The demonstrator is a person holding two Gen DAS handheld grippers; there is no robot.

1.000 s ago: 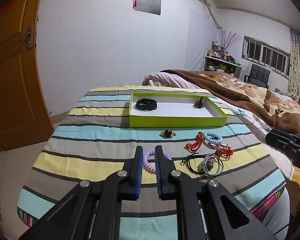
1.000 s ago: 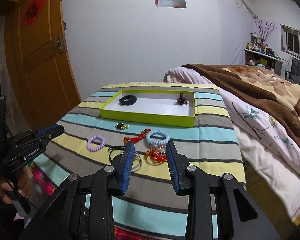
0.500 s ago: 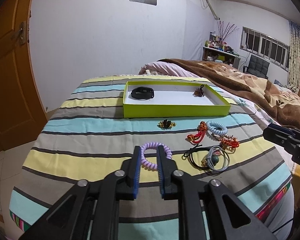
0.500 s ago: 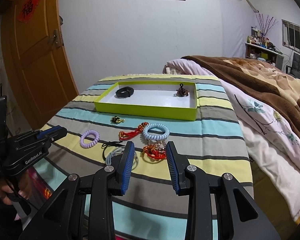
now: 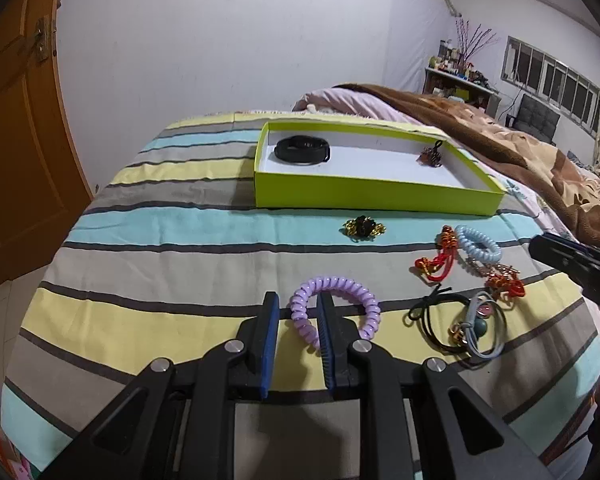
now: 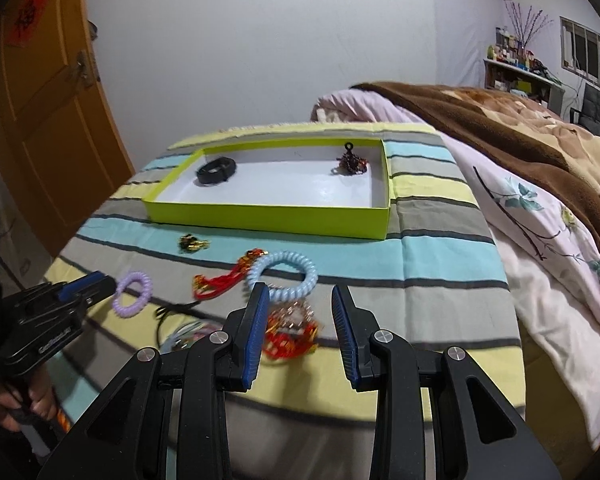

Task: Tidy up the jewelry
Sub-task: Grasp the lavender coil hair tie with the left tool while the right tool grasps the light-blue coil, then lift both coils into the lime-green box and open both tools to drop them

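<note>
A lime-green tray (image 5: 376,196) holds a black band (image 5: 302,150) and a dark beaded charm (image 5: 431,156). My left gripper (image 5: 298,306) is open, its fingers straddling the left side of a purple coil hair tie (image 5: 340,285). My right gripper (image 6: 302,296) is open over a red-and-gold tassel ornament (image 6: 290,330), just before a light-blue coil tie (image 6: 284,276). A red knot charm (image 5: 438,260), a gold-black brooch (image 5: 362,229) and black and grey hair ties (image 5: 460,326) lie on the striped cloth.
The striped table (image 5: 160,240) ends at a rounded front and left edge. A bed with a brown blanket (image 6: 500,120) lies to the right. An orange door (image 5: 16,140) stands at the left.
My left gripper has moved forward so its fingers now straddle the purple coil tie. My right gripper has moved forward and down over the red-and-gold tassel ornament.
</note>
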